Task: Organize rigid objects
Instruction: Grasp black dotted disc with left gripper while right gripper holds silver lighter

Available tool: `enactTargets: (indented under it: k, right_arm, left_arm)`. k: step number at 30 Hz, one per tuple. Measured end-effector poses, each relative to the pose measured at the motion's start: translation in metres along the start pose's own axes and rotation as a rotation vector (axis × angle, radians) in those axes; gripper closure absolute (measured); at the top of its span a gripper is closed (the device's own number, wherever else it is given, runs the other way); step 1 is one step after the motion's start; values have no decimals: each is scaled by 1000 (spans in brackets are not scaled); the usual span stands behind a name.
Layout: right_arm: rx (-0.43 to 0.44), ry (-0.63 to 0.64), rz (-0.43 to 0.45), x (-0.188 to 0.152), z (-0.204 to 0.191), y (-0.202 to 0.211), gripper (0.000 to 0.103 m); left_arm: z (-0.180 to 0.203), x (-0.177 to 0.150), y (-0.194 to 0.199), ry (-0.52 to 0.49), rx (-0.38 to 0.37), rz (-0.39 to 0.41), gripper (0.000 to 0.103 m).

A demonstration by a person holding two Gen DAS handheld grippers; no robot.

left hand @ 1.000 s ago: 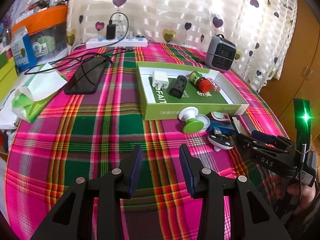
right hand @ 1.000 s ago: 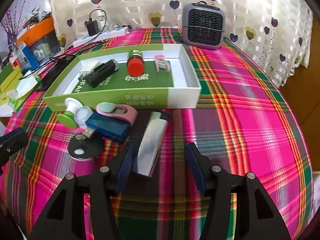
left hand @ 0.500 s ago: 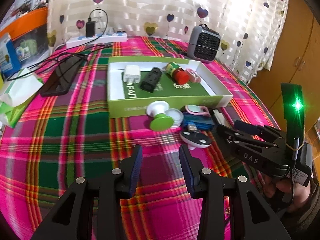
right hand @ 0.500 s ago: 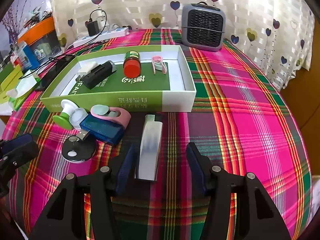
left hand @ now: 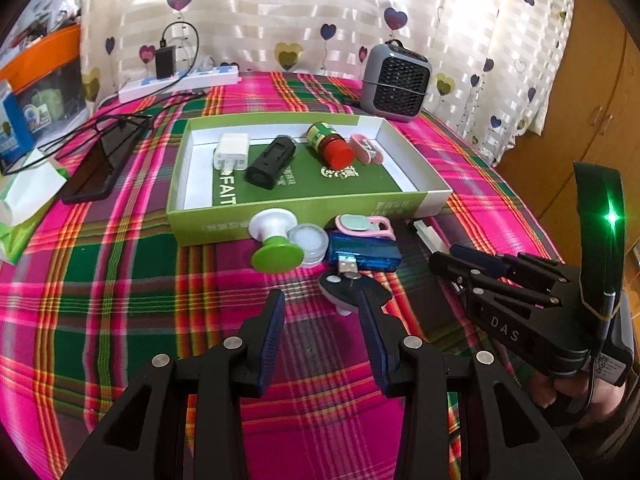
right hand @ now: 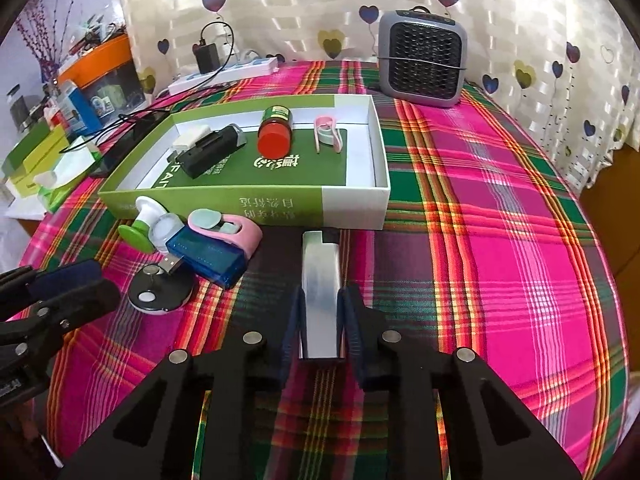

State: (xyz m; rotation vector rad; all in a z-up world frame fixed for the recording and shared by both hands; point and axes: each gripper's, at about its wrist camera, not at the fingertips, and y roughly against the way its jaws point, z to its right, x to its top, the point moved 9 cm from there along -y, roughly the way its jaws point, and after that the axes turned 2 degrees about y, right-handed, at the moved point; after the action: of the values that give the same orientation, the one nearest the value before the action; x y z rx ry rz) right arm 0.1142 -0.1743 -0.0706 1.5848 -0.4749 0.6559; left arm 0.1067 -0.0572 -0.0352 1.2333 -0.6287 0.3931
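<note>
At lower left of the right wrist view, your left gripper [right hand: 60,284] hangs open and empty just beside the black-and-white disc [right hand: 160,294]; drifting rightward could knock it. At centre, your right gripper [right hand: 320,320] has closed on the silver lighter [right hand: 320,284], gripping only its near end, so it may pivot or slip when lifted. Above, the green box [right hand: 352,208] wall sits close; a low carry would clip it.
</note>
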Motion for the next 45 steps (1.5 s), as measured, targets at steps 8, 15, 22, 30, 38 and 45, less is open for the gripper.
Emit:
enactTargets:
  k: [8, 15, 22, 30, 38, 45]
  right_arm:
    - [25, 22, 6, -1, 4, 3, 79]
    - [41, 67, 8, -2, 1, 4, 79]
    - [60, 72, 9, -2, -1, 4, 79]
    - [67, 69, 11, -2, -1, 5, 79]
    - [66, 69, 13, -2, -1, 6, 79]
    - [65, 64, 13, -2, 1, 5, 79]
  left_arm:
    - [9, 5, -8, 40, -28, -4, 60]
    - [10, 6, -20, 76, -24, -24, 60]
    - [13, 5, -30, 80, -13, -46, 60]
    - [13, 4, -35, 80, 0, -57, 60]
    - [13, 4, -35, 80, -1, -57, 60]
    - [14, 3, -36, 95, -25, -57, 72]
